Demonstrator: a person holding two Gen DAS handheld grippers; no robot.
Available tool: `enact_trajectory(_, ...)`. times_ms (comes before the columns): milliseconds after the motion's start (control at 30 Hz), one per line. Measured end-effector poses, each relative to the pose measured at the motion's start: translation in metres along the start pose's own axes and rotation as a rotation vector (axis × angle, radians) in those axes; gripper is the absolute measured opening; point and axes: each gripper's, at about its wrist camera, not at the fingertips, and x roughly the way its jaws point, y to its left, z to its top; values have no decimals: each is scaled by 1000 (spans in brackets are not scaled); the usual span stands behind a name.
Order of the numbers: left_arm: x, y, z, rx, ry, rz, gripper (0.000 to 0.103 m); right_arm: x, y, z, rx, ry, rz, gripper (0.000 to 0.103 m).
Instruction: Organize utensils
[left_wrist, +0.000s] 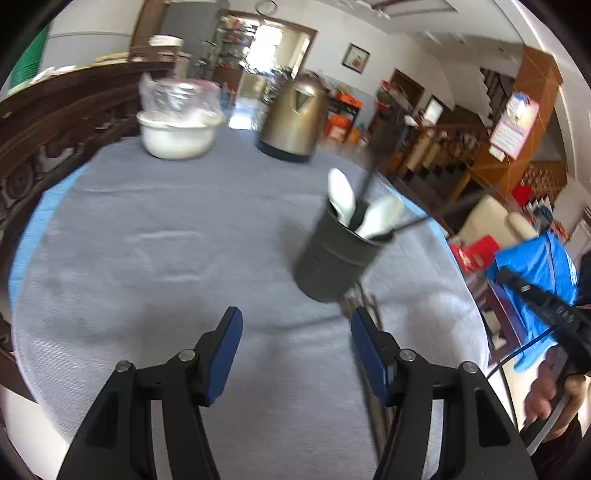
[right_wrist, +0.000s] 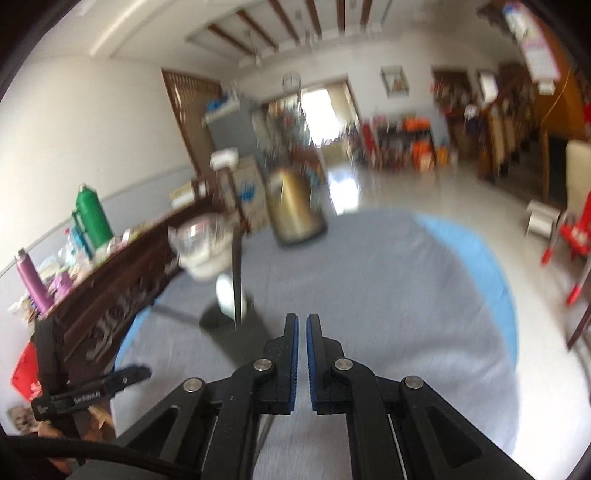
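Note:
A dark round utensil holder (left_wrist: 338, 254) stands on the grey tablecloth (left_wrist: 166, 240) and holds two white spoons (left_wrist: 341, 195) and thin dark sticks (left_wrist: 365, 184). More thin brownish sticks (left_wrist: 373, 314) lie on the cloth beside the holder, right by my left gripper's right finger. My left gripper (left_wrist: 296, 317) is open just short of the holder, with nothing between its blue pads. My right gripper (right_wrist: 301, 325) is shut over bare cloth and holds nothing. The holder (right_wrist: 221, 317) is blurred, to its front left. A hand (left_wrist: 546, 398) carries the right gripper at the table's right edge.
A white bowl under plastic wrap (left_wrist: 177, 136) and a golden kettle (left_wrist: 291, 122) stand at the far side of the table. A carved dark wooden sideboard (left_wrist: 55, 140) runs along the left, with a green flask (right_wrist: 92, 218) and a purple bottle (right_wrist: 33, 284) on it. A red chair (right_wrist: 576, 236) stands to the right.

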Motion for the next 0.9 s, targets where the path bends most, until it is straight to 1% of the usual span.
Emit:
enact_trajectory(67, 15, -15, -4, 32, 50, -6, 62, 13, -9, -12, 58, 74, 47, 6)
enact_trajectory(167, 32, -32, -12, 81, 98, 5, 62, 35, -18, -28, 94, 180, 79, 6)
enact_trajectory(333, 56, -40, -20, 92, 152, 14, 62, 57, -29, -46, 131, 274, 107, 6)
enact_trajectory(467, 70, -45, -18, 102, 170, 36, 62, 67, -34, -49, 152, 288, 104, 6)
enact_trajectory(567, 80, -50, -17, 128, 188, 72, 62, 74, -29, -44, 160, 294, 115, 7)
enact_trajectory(700, 89, -53, -14, 133, 200, 82, 62, 80, -24, -38, 154, 295, 110, 7)
enact_trajectory(900, 94, -62, -15, 194, 198, 122, 62, 89, -25, -37, 172, 313, 124, 7)
